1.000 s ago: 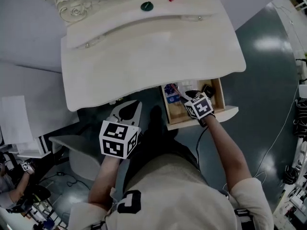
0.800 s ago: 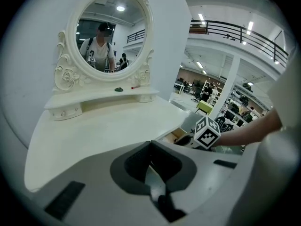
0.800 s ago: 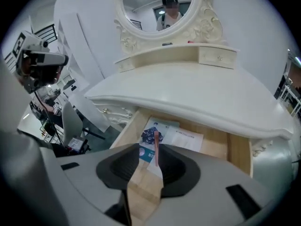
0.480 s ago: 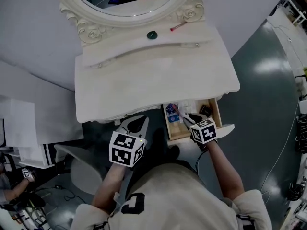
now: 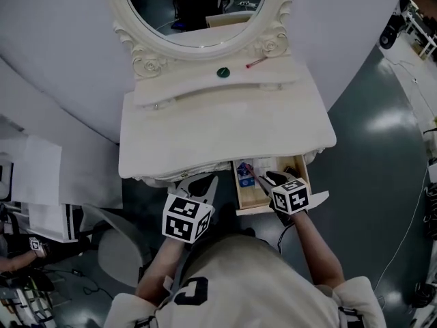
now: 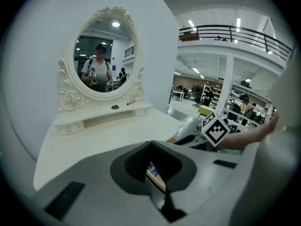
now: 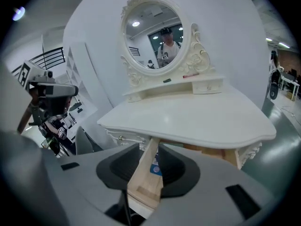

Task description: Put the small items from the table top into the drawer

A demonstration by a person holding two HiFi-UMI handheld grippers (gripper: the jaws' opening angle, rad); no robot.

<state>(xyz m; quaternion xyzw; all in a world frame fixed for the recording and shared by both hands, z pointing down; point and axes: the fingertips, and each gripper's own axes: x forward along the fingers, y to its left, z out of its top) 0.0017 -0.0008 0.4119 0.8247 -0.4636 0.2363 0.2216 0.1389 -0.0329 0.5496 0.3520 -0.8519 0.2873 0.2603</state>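
On the white dressing table's [image 5: 225, 132] raised back shelf lie a small dark green round thing [image 5: 222, 72] and a red stick [image 5: 257, 62]; both also show as the green thing [image 6: 115, 107] and red stick [image 6: 131, 102] below the mirror. The wooden drawer [image 5: 298, 171] stands pulled out at the table's front right, holding a blue-and-white packet [image 5: 244, 169] and other small things. My right gripper [image 5: 263, 178] hovers over the drawer's front part, jaws apart and empty, with the drawer's side wall [image 7: 146, 178] seen through the gap. My left gripper [image 5: 199, 183] hangs before the table's front edge, left of the drawer, fingertips together, empty.
An oval mirror [image 5: 198, 9] in a carved frame stands at the table's back against the wall. A grey chair [image 5: 116, 251] sits at the lower left, with white sheets [image 5: 41, 176] beside it. The dark floor [image 5: 382, 135] lies to the right.
Both grippers have risen and come back toward me; the right one has lifted out of the drawer. The head view has tilted up, so the mirror now shows.
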